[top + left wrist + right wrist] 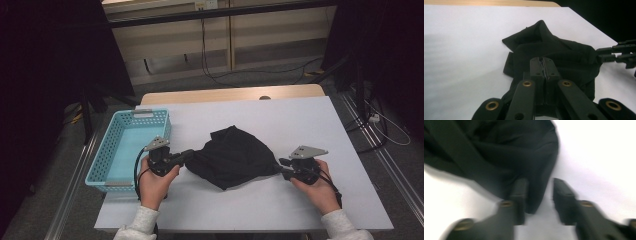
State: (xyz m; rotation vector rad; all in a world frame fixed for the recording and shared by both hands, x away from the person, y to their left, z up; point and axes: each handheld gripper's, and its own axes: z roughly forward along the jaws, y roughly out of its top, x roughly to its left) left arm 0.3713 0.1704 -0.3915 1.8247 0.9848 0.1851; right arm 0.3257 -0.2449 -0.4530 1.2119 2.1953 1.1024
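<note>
Black cloth [232, 156] between both claws

The high view looks forward and down over my whole bench [310, 120]. My left claw's camera sits low, close behind the cloth [554, 52], facing across it. My right claw's camera looks closer still. All 3 share the cloth.

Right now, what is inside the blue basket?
The blue basket appears empty: its pale floor shows bare. The left gripper and its hand cover its near right corner, so that part stays unseen.
</note>
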